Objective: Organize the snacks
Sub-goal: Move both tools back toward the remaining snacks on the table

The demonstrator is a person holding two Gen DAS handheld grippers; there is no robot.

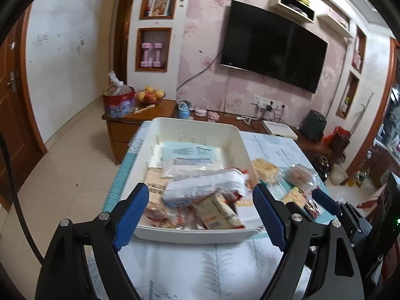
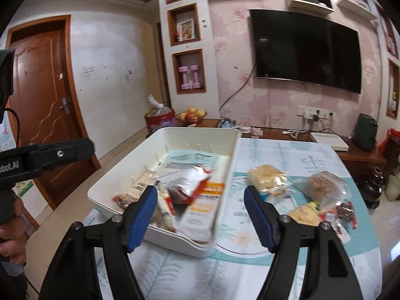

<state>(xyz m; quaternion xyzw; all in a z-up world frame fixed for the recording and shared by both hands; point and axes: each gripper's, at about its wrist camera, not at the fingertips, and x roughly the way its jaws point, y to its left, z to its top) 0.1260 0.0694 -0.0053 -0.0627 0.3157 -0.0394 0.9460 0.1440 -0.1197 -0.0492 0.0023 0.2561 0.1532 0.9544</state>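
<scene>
The left gripper (image 1: 200, 215) is hanging over the near end of the white bin (image 1: 232, 135), its blue fingers (image 1: 131, 215) spread wide and gripping nothing. The bin is sitting on the left part of the bench (image 1: 200, 262), which is wearing a pale leaf-print cover. Inside the bin, packets are piling up: a flat pale-blue pouch (image 1: 187, 151) is lying at the far end, a blurred white wrapper with red trim (image 1: 205, 187) is lying across the heap nearer the camera, and a cream packet (image 1: 217, 212) is resting below it by the near wall.

In the right wrist view, the right gripper (image 2: 201, 217) is hovering over the bin's near right corner, its fingers (image 2: 142, 216) likewise released and empty. A blurred white and orange packet (image 2: 200, 210) is lying against the bin's right wall (image 2: 232, 165), with a dark, white and orange wrapper (image 2: 188, 183) above it.

To the right of the bin, more snacks are waiting on the bench: a yellow biscuit pack (image 2: 268, 178) is sitting near the wall of the bin, a clear bag with a brown cake (image 2: 322, 185) is lying farther right, and a yellow cracker pack (image 2: 305, 215) and small red-wrapped sweets (image 2: 343, 213) are lying nearer the camera.
</scene>
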